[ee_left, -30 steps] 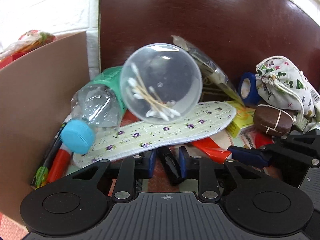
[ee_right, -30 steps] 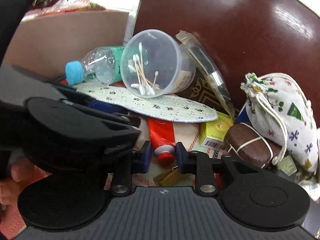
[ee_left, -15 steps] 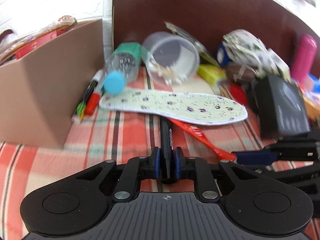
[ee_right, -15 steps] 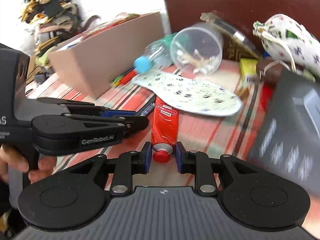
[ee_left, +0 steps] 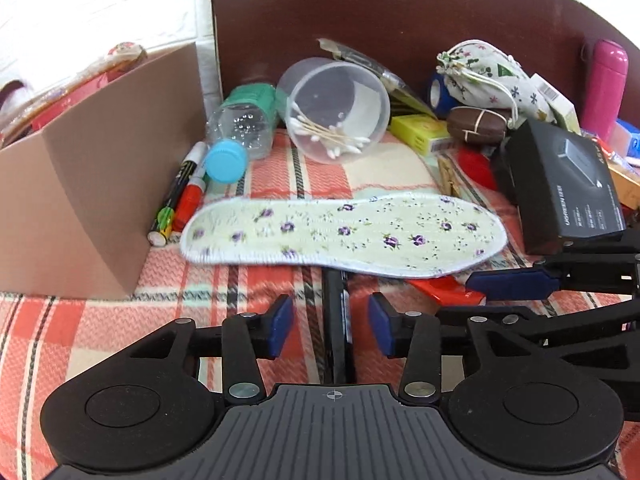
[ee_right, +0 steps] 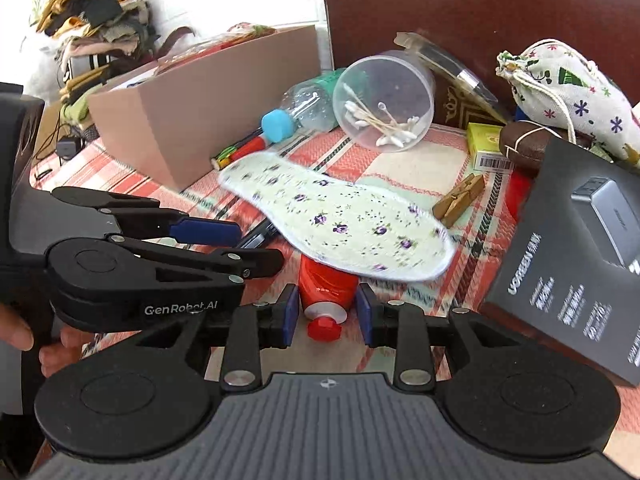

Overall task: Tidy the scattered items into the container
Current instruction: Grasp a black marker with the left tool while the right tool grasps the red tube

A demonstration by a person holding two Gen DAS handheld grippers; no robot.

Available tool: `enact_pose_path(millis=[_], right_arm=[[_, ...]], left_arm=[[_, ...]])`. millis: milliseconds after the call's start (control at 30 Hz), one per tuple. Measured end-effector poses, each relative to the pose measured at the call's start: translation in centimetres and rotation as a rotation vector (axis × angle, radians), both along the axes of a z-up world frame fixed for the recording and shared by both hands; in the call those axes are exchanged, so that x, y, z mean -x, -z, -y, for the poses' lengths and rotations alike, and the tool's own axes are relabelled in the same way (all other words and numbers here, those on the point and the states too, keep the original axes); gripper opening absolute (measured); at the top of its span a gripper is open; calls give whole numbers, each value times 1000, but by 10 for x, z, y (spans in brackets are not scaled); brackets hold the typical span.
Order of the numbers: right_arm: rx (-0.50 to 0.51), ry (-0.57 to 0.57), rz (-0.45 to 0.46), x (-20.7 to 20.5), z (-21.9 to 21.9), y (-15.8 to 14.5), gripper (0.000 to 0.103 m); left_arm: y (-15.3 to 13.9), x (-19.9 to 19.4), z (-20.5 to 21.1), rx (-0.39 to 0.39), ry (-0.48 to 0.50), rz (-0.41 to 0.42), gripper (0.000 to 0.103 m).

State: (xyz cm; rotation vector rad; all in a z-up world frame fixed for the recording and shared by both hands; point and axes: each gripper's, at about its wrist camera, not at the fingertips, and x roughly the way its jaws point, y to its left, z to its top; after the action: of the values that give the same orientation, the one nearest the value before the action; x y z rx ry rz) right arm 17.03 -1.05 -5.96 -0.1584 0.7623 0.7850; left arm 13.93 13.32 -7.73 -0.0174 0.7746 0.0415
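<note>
A black pen (ee_left: 335, 320) lies on the plaid cloth between the fingers of my left gripper (ee_left: 330, 320), which is open and clear of it. Its far end runs under a flowered insole (ee_left: 344, 232). In the right wrist view a red tube (ee_right: 326, 288) with a red cap lies between the pads of my right gripper (ee_right: 326, 314), which is open, with the pads close beside the tube's shoulders. The insole (ee_right: 340, 216) covers the tube's far end. The brown cardboard box (ee_left: 92, 184) stands at the left, and its inside is hidden.
A water bottle (ee_left: 240, 128), markers (ee_left: 180, 196) and a clear cup of cotton swabs (ee_left: 332, 108) lie beside the box. A yellow packet (ee_left: 420, 132), a cloth pouch (ee_left: 488, 76), a clothespin (ee_right: 460, 198) and a black carton (ee_left: 568, 180) crowd the right. A dark headboard (ee_left: 400, 8) closes the back.
Both grippers pulled back from the pile, dragging the pen and the tube out from under the insole. The left gripper then opened wide off the pen, and the right gripper's pads spread.
</note>
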Motion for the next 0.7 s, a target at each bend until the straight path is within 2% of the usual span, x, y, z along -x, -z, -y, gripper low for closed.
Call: enact_pose_path(millis=[33,67,133,167,200,367,433,467,533,567,633,700], right_arm=[[-1,-2,1,-3,-1,1,36],[3,-8,7,-3,-2,1,37],[8,-23,6,-6,-3,2,38],[2,-23,-7,-8,-2,2,36],[-4,-24,-21,-10,-1,1,36],[-56,-24,-111,-10,9,0,35],[-77,-24,-147,-10,13,-1,35],[-87,-24,-165,-10,15,-1,35],[-108,-24,-201,-10,19,-1,36],[-118,-24,-220,-10,21,-2,37],[-139,-25,-256,-9,25,-2,38],[-160,-25,-292,-9,29,-3,41]], left_arm=[[0,-1,0,-4,4,0,52],[0,-2,-1,-8,8,0,38],[-1,-1,-2,-11,24,-6,26],[-3,-1,-4,-4,31,-14,14],[-5,0,-6,8,37,-25,10],[-13,11,-26,130,64,-89,10],[-14,22,-33,163,104,-109,10],[-14,27,-35,165,120,-116,10],[-12,34,-34,147,145,-124,21],[-11,36,-32,130,154,-124,22],[-12,36,-26,97,157,-123,35],[-13,34,-16,54,167,-121,42]])
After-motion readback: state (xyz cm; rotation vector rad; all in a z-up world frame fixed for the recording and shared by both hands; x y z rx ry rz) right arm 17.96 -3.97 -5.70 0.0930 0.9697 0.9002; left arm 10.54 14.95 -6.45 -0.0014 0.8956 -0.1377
